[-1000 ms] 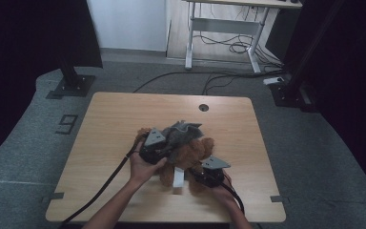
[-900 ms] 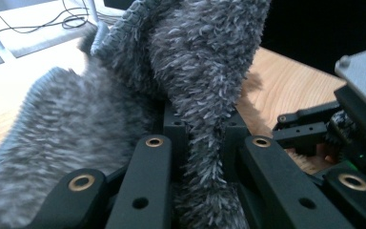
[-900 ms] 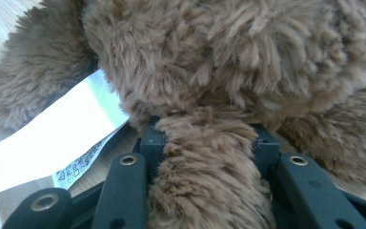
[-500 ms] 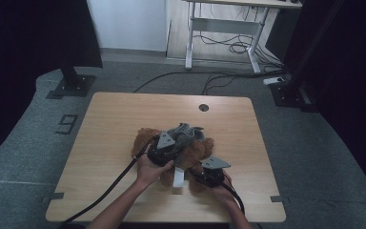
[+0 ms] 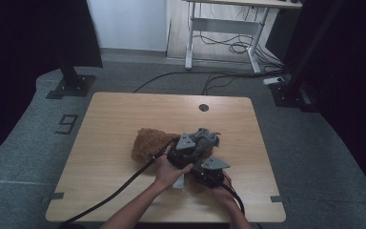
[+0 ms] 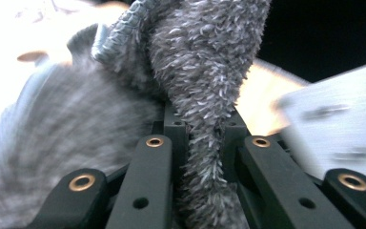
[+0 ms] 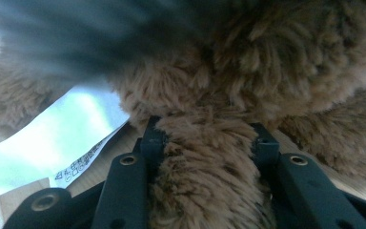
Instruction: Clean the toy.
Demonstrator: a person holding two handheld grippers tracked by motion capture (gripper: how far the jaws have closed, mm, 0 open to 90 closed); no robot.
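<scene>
Brown shaggy plush toy (image 7: 228,119) lies on the wooden counter (image 5: 109,124), one thick furry limb clamped between the right gripper (image 5: 208,172) jaws; a white printed label (image 7: 52,143) hangs just left of them. Grey fleecy cloth (image 6: 205,86), perhaps a garment on the toy, is pinched tight between the narrow jaws of the left gripper (image 5: 187,149), rising beyond them.

Shaggy brown plush toy (image 7: 248,86) with long matt pile, grey plush cloth (image 6: 205,71) in short tufted fibres, smooth white paper label (image 7: 52,138) with printed text, matt black plastic hand-held gripper jaws with brass-coloured rivets, pale wood-grain worktop (image 5: 124,119), satin finish
</scene>
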